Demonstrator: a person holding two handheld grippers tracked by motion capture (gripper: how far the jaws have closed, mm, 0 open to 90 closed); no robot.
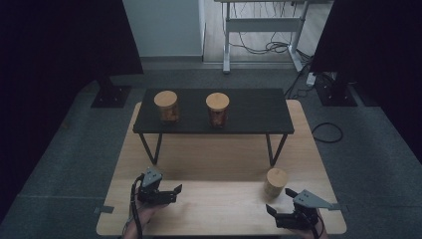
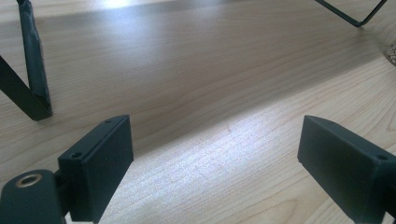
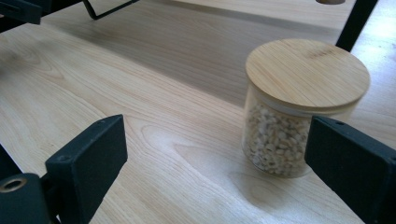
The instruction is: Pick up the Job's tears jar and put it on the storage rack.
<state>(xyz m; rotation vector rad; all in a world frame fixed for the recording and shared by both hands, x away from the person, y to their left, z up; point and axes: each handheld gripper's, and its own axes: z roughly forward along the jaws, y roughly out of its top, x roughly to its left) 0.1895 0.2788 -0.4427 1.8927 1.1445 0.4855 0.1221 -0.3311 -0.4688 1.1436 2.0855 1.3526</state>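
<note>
A glass jar of pale grains with a round wooden lid [image 1: 275,181] [image 3: 299,102] stands on the light wooden table [image 1: 219,204] near its front right. My right gripper [image 1: 279,201] [image 3: 219,163] is open just in front of it; the jar sits ahead of the right jaw, apart from both jaws. My left gripper [image 1: 175,192] [image 2: 215,163] rests open at the front left over bare wood, nothing between its jaws. Two more wooden-lidded jars with darker contents, one at the left [image 1: 166,106] and one at the middle [image 1: 217,109], stand on the black raised shelf [image 1: 259,117].
The black shelf rests on thin metal legs [image 1: 151,148] [image 2: 28,88] across the table's back half. Around the table are grey carpet, dark screens on stands [image 1: 110,94], and a white desk frame with cables [image 1: 259,30] behind.
</note>
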